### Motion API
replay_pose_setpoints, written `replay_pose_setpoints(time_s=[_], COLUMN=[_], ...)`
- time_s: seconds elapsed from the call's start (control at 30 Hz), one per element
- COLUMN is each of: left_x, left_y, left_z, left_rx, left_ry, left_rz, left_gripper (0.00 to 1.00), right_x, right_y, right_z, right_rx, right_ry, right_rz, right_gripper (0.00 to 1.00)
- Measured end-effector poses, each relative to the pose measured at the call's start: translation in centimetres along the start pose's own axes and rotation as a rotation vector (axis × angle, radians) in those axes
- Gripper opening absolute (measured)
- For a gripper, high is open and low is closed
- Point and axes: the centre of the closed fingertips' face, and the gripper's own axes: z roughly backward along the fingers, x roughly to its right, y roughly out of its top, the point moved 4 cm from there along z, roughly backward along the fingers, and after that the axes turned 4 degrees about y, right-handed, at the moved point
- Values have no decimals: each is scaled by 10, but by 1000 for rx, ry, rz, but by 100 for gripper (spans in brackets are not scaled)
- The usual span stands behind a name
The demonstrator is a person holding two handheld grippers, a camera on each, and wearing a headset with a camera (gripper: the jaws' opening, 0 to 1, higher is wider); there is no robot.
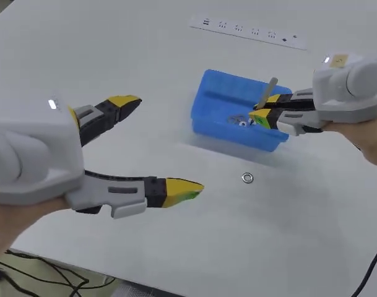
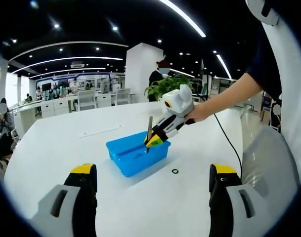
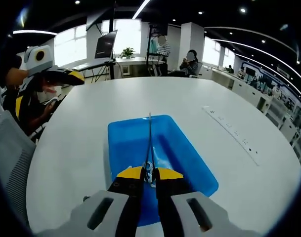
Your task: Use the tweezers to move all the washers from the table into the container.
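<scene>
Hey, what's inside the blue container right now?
A few small washers lie in the blue container, with the tweezers reaching in, held by the right gripper. Its fingers hide part of the floor.

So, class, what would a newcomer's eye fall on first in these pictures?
The bright blue container stands out on the white table, with the right claw holding tweezers over it. A lone washer lies on the table just on the near side of it, and the left claw gapes wide in the foreground.

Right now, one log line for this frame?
right gripper: shut on tweezers, over blue container | left gripper: open, above table | washer: one on table outside container
</scene>
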Motion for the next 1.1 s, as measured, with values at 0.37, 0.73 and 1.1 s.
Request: replay_pose_setpoints(time_s=[0.37,0.73,1.1], left_x=[-2,2,-7], left_y=[2,7,36], left_z=[7,3,-24], left_rx=[9,24,91], left_ry=[11,-5,-63], left_rz=[13,36,57], left_gripper=[100,100,100], right_x=[-3,-6,-13], right_y=[-3,5,18], right_z=[4,15,15], right_rx=[-22,-7,11], right_ry=[-3,-4,35], right_rz=[-8,5,59], right_gripper=[11,10,9])
